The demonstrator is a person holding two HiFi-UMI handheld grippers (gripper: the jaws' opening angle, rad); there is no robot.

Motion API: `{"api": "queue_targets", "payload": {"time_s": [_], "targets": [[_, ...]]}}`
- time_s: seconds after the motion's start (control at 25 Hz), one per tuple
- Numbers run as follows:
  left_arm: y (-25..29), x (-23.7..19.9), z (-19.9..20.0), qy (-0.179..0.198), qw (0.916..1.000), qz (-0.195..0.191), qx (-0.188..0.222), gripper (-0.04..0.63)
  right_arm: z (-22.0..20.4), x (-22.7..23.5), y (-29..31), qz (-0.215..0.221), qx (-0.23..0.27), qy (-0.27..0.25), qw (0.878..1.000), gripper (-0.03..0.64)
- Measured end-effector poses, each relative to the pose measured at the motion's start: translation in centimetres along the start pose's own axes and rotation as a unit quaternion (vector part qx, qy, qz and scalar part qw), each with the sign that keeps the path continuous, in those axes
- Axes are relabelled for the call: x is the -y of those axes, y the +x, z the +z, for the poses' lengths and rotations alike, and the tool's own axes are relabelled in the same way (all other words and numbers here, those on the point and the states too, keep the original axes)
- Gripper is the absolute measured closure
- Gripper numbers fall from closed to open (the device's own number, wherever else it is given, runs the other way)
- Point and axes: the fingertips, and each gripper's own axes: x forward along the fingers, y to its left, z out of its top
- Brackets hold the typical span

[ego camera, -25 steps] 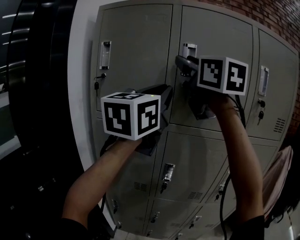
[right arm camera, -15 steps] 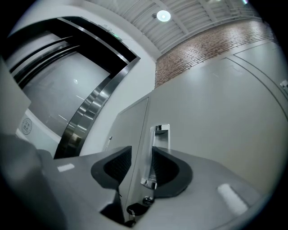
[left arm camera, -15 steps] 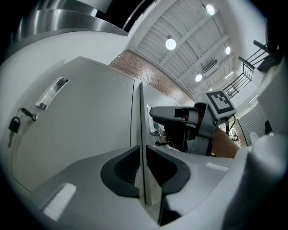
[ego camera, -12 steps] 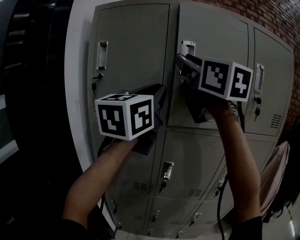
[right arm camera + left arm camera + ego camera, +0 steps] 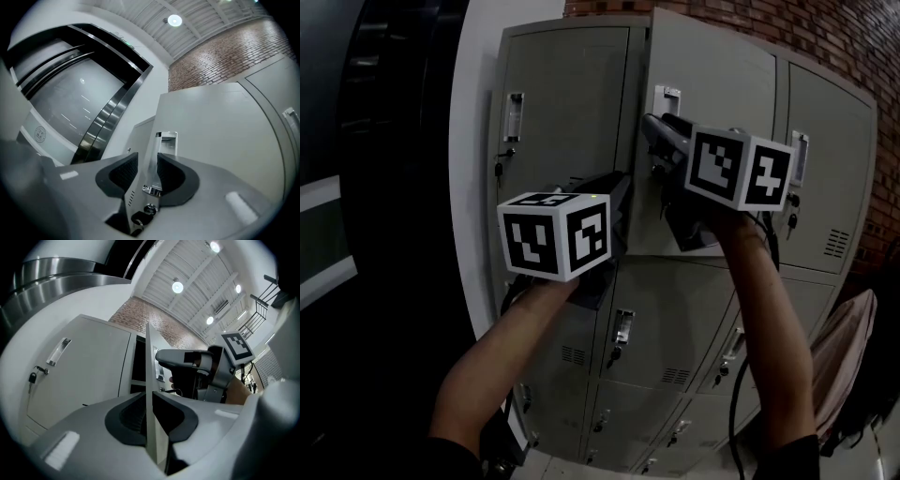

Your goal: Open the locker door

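Observation:
The grey upper middle locker door (image 5: pixel 717 80) stands ajar, its left edge pulled out from the frame. My left gripper (image 5: pixel 619 204) is shut on that thin edge (image 5: pixel 149 376), which runs straight between its pads. My right gripper (image 5: pixel 656 131) is higher up at the metal handle plate (image 5: pixel 166 140). Its jaws are closing, and the plate stands between the pads without a clear press. Below the handle hangs a key (image 5: pixel 140 219) in the lock. The left gripper view also shows the right gripper (image 5: pixel 187 359) beyond the door.
A shut locker (image 5: pixel 567 103) with its own key (image 5: pixel 499 169) is on the left, another (image 5: pixel 830 159) on the right, and more lockers (image 5: pixel 675 319) below. A white pillar (image 5: pixel 478 141) borders the left side. Brick wall (image 5: pixel 825 37) rises behind. Cloth (image 5: pixel 848 347) hangs at lower right.
The door's left edge has swung further out from the frame. Both grippers stayed at the door and moved with it, and the head view has shifted a little.

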Motion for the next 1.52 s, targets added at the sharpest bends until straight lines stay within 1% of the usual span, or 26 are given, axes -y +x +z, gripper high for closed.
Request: {"api": "queue_targets", "payload": {"time_s": [0.12, 0.36, 0.68, 0.8, 0.92, 1.12, 1.32, 1.52], "targets": [[-0.9, 1.1, 0.1, -0.003, 0.9999, 0.013, 0.0, 0.584, 0.9, -0.6, -1.5, 0.013, 0.006, 0.005, 1.0, 0.494], [-2.9, 3.3, 0.4, 0.01, 0.9992, 0.039, -0.007, 0.584, 2.5, -1.5, -4.7, 0.033, 0.015, 0.016, 0.999, 0.494], [-4.6, 6.7, 1.0, 0.022, 0.9986, 0.048, -0.008, 0.584, 3.6, -2.2, -7.9, 0.034, 0.02, 0.008, 0.999, 0.495], [-4.9, 8.2, 0.9, 0.024, 0.9983, 0.051, -0.009, 0.584, 3.6, -2.0, -9.0, 0.028, 0.021, -0.007, 0.999, 0.494], [-5.4, 9.5, 0.9, 0.031, 0.9979, 0.056, -0.011, 0.584, 3.8, -1.7, -10.2, 0.021, 0.032, -0.011, 0.999, 0.494], [-6.8, 10.9, 0.9, 0.034, 0.9968, 0.071, -0.011, 0.584, 4.5, -2.9, -12.6, 0.033, 0.049, -0.01, 0.998, 0.494], [-8.5, 12.4, -0.1, 0.036, 0.9943, 0.1, -0.014, 0.584, 3.2, -5.0, -16.1, 0.059, 0.057, -0.017, 0.996, 0.499], [-10.2, 13.4, -1.5, 0.034, 0.9904, 0.131, -0.028, 0.584, 0.2, -6.1, -18.9, 0.074, 0.043, 0.0, 0.996, 0.506]]}}
